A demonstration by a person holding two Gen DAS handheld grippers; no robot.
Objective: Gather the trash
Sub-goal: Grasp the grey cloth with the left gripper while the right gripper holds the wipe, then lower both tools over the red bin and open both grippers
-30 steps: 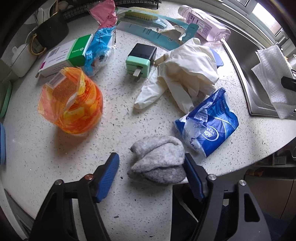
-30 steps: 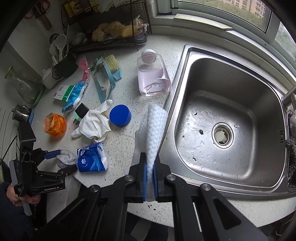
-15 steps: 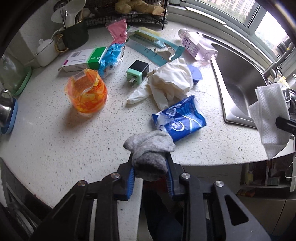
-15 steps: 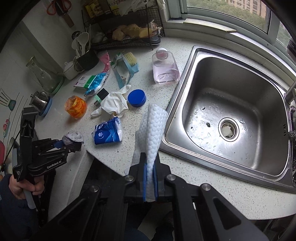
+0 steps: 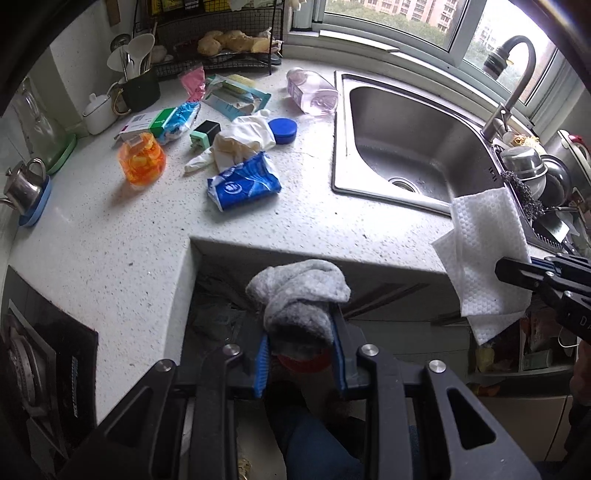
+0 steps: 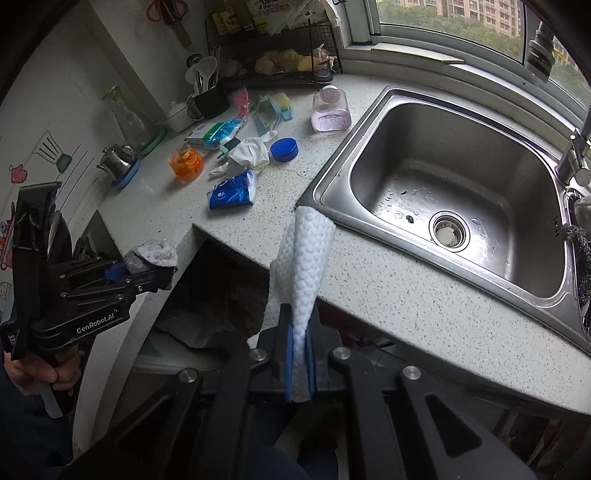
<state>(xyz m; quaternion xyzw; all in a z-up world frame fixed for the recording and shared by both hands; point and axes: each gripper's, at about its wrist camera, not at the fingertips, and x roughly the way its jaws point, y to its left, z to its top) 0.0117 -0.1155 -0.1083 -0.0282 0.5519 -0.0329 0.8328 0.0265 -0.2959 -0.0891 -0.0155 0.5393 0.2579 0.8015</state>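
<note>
Daylight came in through the window (image 5: 388, 22) and made the tabletop (image 5: 110, 251) bright. The sink (image 6: 461, 177) shone a little. Under the tabletop it was dark. Both pictures bent round, with black corners.

Both fisheye cameras sit close behind their own fingers, off the front edge of the counter (image 5: 303, 221) and tilted steeply down, the left one facing the cluttered corner, the right one nearer the sink (image 6: 458, 177), and both take in counter, sink and window.
</note>
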